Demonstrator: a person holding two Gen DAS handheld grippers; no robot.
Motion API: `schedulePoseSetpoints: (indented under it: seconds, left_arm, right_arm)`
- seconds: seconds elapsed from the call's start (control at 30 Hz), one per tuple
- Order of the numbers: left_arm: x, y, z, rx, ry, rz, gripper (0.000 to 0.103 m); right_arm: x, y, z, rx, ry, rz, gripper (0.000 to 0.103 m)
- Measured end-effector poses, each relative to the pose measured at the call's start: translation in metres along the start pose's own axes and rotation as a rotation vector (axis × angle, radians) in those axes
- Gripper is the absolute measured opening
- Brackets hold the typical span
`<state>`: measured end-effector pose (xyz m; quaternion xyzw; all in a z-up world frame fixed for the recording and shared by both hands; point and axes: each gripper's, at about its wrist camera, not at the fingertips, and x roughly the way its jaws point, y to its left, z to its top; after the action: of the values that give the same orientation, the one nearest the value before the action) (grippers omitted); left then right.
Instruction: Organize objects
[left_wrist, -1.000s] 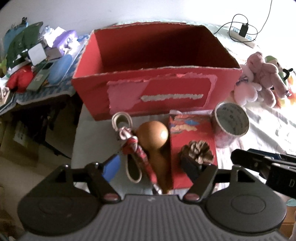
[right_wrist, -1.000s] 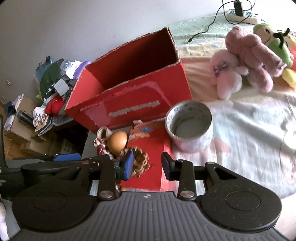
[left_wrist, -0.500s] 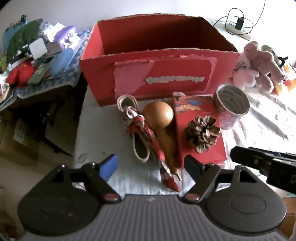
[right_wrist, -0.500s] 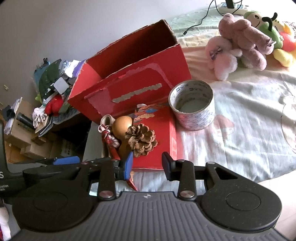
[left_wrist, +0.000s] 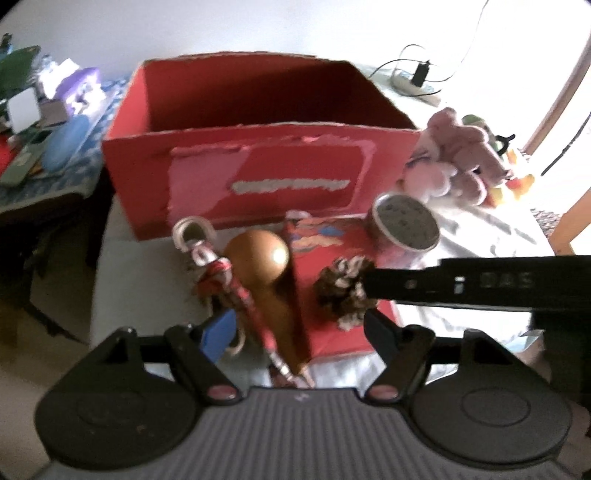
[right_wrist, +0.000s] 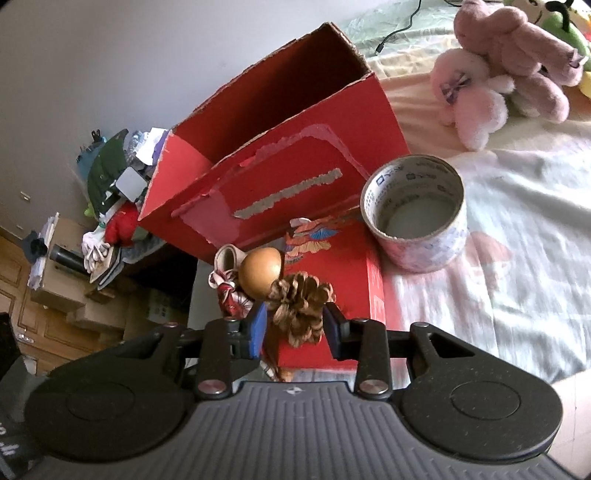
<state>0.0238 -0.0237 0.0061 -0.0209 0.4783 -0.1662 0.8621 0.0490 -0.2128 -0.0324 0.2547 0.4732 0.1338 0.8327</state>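
A brown pine cone (right_wrist: 299, 306) lies on a flat red box (right_wrist: 347, 280) in front of the big open red cardboard box (right_wrist: 280, 147). My right gripper (right_wrist: 293, 326) is open with its fingers on either side of the cone; I cannot tell if they touch it. The cone (left_wrist: 345, 295) also shows in the left wrist view, with the right gripper's arm (left_wrist: 480, 284) reaching over it. A brown gourd (left_wrist: 266, 273), a small folded red umbrella (left_wrist: 236, 291) and a tape roll (left_wrist: 404, 225) lie beside it. My left gripper (left_wrist: 295, 328) is open and empty, near the gourd.
Pink plush toys (right_wrist: 509, 66) lie on the bed sheet (right_wrist: 517, 229) at the right. A cluttered side table (left_wrist: 40, 122) stands left of the big box. A power strip with cables (left_wrist: 413, 81) lies behind the box.
My right gripper has moved forward and opened wider, so its fingers now flank the pine cone. The left gripper has moved in closer to the gourd and umbrella.
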Motion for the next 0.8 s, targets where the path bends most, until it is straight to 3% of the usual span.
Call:
schedulePoseSetpoints:
  seconds: [0.2, 0.4, 0.53, 0.63, 0.73, 0.8]
  left_arm:
    - [0.01, -0.005, 0.008, 0.018, 0.003, -0.02, 0.076]
    - [0.023, -0.02, 0.013, 0.043, 0.012, -0.047, 0.074]
    - [0.015, -0.025, 0.02, 0.071, -0.02, -0.049, 0.078]
    - [0.008, -0.034, 0.036, 0.094, -0.081, -0.042, 0.079]
    - [0.022, -0.042, 0.056, 0.069, -0.065, -0.061, 0.065]
    - [0.041, -0.049, 0.067, 0.06, -0.025, -0.058, 0.056]
  right_arm:
    - [-0.006, -0.007, 0.013, -0.008, -0.003, 0.018, 0.038]
    - [0.005, -0.013, 0.022, -0.019, 0.056, 0.022, 0.038]
    - [-0.017, -0.027, 0.037, -0.004, -0.034, 0.055, 0.038]
    - [-0.028, -0.04, 0.049, -0.008, -0.107, -0.048, 0.038]
    - [-0.019, -0.056, 0.06, -0.01, -0.1, -0.159, 0.037]
    - [-0.011, -0.066, 0.064, -0.011, -0.079, -0.18, 0.037]
